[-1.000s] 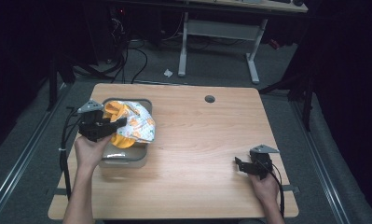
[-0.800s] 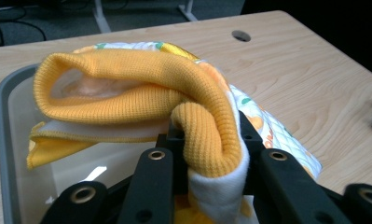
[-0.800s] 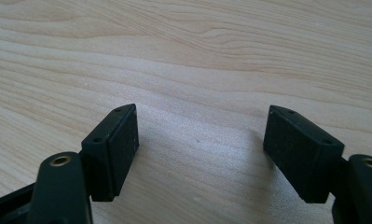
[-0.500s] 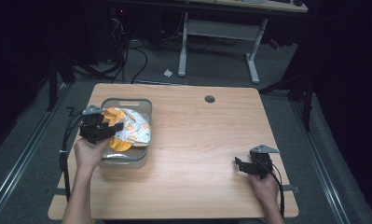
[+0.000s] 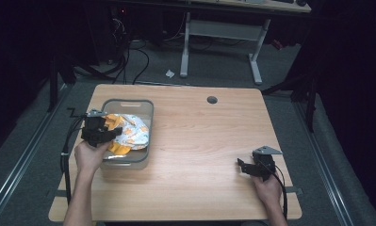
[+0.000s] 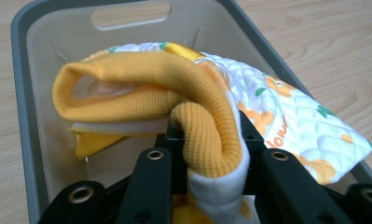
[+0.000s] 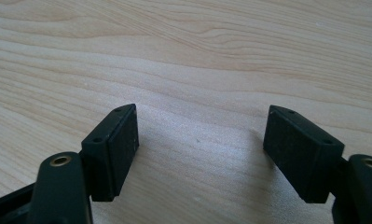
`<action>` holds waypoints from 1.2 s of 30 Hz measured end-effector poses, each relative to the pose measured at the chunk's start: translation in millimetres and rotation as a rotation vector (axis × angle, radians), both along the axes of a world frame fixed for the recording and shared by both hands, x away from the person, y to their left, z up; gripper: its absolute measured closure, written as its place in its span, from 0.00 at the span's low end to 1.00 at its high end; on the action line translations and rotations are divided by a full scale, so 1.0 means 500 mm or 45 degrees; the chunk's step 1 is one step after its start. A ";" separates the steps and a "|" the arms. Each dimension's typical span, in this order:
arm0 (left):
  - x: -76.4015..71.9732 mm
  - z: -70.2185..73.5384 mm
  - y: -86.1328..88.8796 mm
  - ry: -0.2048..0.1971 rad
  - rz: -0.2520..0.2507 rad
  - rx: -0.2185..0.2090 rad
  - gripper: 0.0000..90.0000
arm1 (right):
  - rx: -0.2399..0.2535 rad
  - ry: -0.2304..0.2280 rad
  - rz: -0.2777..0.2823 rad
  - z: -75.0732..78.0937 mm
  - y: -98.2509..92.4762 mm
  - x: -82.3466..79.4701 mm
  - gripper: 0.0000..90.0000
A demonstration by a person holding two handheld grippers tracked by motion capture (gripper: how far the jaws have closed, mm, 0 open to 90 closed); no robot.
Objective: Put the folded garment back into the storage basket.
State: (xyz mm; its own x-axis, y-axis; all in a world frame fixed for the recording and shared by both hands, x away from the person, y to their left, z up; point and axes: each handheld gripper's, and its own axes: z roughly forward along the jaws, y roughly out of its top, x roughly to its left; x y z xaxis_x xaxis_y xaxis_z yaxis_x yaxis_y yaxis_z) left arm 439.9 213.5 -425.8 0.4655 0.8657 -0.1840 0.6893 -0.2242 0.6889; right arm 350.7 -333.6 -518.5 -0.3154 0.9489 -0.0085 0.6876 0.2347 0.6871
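Observation:
A folded garment (image 5: 129, 134), white and quilted with an orange print and yellow ribbed trim (image 6: 141, 88), lies in the grey plastic bin (image 5: 145, 106) on the table's left side. My left gripper (image 5: 105, 132) reaches into the bin and is shut on a thick fold of that trim (image 6: 211, 140), which bulges up between the two black jaws. One corner of the garment (image 6: 323, 135) drapes over the bin's side wall. My right gripper (image 5: 246, 165) rests low over the bare wood at the front right, open, with nothing between its pads (image 7: 120, 144).
The bin (image 6: 20, 93) has a handle slot in its far wall. A round cable hole (image 5: 212, 100) sits near the table's far edge. Bare wood spans the table's middle and right. A desk frame and cables stand on the dark floor beyond the table.
My left gripper has come down toward the near side with the garment, which now lies lower inside the bin. The right gripper has stayed where it was.

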 end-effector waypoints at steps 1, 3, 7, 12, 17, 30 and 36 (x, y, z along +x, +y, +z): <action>0.002 -0.002 -0.001 0.009 0.005 0.013 0.81 | 0.000 0.000 0.000 0.000 0.000 0.000 0.30; 0.004 -0.004 -0.002 0.017 0.011 0.032 0.80 | 0.000 0.000 0.000 0.000 0.000 0.000 0.30; 0.010 -0.013 -0.007 0.050 0.048 0.083 0.79 | 0.000 0.000 0.000 0.000 0.000 0.000 0.30; 0.015 -0.019 -0.011 0.099 0.070 0.097 0.78 | 0.000 0.000 0.000 0.000 0.000 0.000 0.30; 0.019 -0.027 -0.014 0.151 0.125 0.132 0.66 | 0.000 0.000 0.000 0.000 0.000 0.000 0.30; 0.003 -0.009 -0.008 0.078 0.207 0.123 0.38 | 0.000 0.000 0.000 0.000 0.000 0.000 0.30; -0.008 0.004 -0.012 0.025 0.183 0.104 0.38 | 0.000 0.000 0.000 0.000 0.000 0.000 0.30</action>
